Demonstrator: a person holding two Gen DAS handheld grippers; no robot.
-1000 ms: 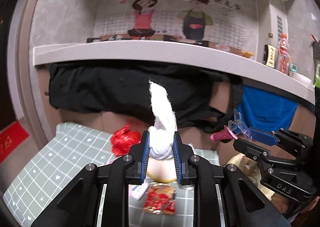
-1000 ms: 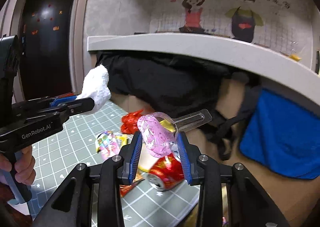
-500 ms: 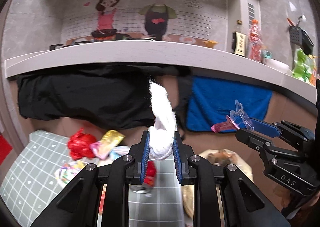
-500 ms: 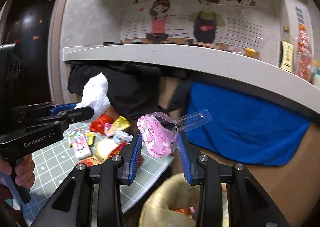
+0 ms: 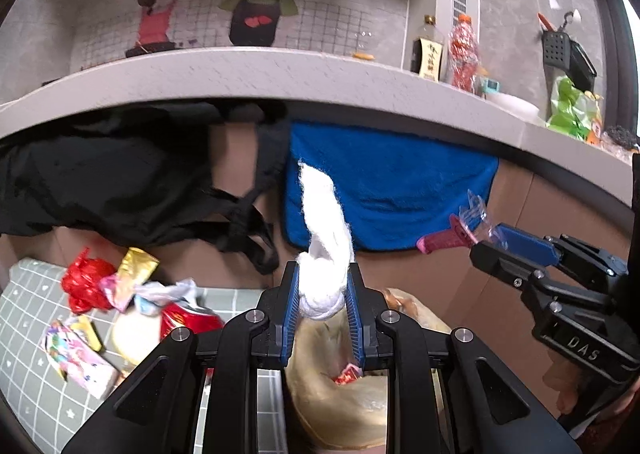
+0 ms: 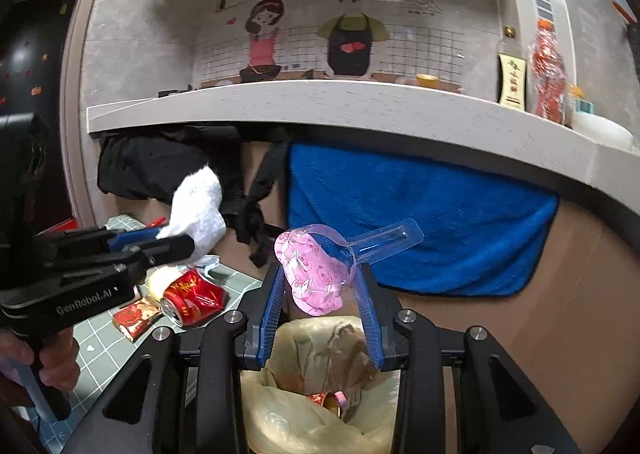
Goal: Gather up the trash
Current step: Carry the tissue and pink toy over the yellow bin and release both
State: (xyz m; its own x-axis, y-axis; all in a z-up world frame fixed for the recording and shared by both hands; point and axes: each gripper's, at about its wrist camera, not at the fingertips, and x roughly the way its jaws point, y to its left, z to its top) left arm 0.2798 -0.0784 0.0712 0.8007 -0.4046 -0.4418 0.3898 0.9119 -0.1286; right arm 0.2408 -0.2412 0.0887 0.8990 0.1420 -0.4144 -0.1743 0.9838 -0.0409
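Observation:
My left gripper (image 5: 322, 290) is shut on a white wad of tissue (image 5: 325, 238) that sticks up between the blue pads; it also shows in the right wrist view (image 6: 198, 214). My right gripper (image 6: 320, 286) is shut on a pink and clear plastic blister wrapper (image 6: 316, 270), seen from the side in the left wrist view (image 5: 452, 236). Both hover above a bin lined with a yellowish bag (image 6: 304, 414), (image 5: 340, 406) that holds some trash.
Loose trash lies on the green grid mat (image 5: 28, 338): a crushed red can (image 6: 194, 296), a red wrapper (image 5: 82, 286), colourful packets (image 5: 76, 358). Black cloth (image 5: 120, 182) and a blue towel (image 6: 420, 214) hang under the grey counter (image 6: 320, 106), which carries bottles (image 6: 548, 66).
Both grippers have swung right with their loads, from above the mat to above the lined bin. The trash pile now lies to the left.

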